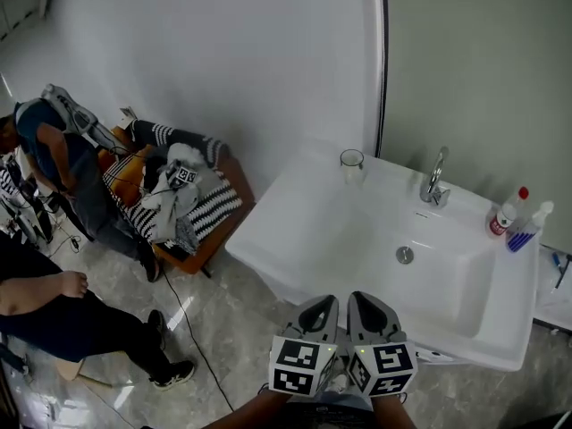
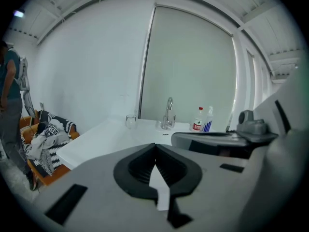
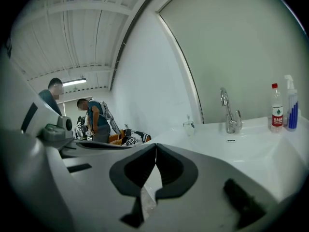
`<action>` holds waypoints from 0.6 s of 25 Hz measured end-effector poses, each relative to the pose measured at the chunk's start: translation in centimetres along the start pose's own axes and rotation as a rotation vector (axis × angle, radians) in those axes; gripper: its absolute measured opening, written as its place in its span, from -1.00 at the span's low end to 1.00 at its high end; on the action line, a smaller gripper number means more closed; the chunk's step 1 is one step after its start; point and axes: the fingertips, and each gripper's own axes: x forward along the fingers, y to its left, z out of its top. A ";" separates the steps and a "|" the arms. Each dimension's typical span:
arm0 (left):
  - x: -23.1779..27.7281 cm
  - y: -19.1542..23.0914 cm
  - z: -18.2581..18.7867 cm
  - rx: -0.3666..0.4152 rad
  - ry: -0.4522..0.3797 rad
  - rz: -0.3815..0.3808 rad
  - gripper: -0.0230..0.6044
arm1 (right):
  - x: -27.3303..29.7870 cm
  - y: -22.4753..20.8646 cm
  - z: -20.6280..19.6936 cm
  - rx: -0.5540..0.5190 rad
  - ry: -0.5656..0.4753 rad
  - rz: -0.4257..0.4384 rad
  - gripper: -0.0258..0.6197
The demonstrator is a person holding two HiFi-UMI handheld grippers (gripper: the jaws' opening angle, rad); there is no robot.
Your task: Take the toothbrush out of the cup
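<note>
- The left gripper (image 1: 323, 304) and right gripper (image 1: 361, 300) hung side by side, all 4 jaws pressed together on nothing.
- The glass cup (image 1: 352, 162) stood on the sink's (image 1: 304, 231) far rim, straight ahead and well apart from both; neither looked nearer.
- The toothbrush (image 3: 188, 118) (only a thin sliver) seemed to stand upright in it.

Left gripper (image 1: 318, 318): lower centre of the head view, pointing up-frame, jaws pressed together, nothing between them. Right gripper (image 1: 370, 315): just beside it on the right, same heading, jaws together, nothing held.

Plain white washroom corner, nothing fancy
White wall (image 1: 223, 52), grey marble floor (image 1: 241, 329), white sink counter (image 1: 313, 231), wooden chair (image 1: 204, 256) piled with striped clothes (image 1: 179, 199).
</note>
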 end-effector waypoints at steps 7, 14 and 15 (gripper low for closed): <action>1.4 -0.3 0.9 0.004 -0.003 0.037 -0.90 | 1.2 -1.2 2.0 -0.022 -0.024 0.042 -0.88; 3.0 0.0 1.7 0.003 -0.006 0.036 -0.90 | 2.2 -2.2 2.1 -0.020 -0.017 0.040 -0.88; 3.3 -0.1 1.7 0.007 -0.005 0.028 -0.90 | 2.3 -2.5 2.1 -0.020 -0.017 0.033 -0.88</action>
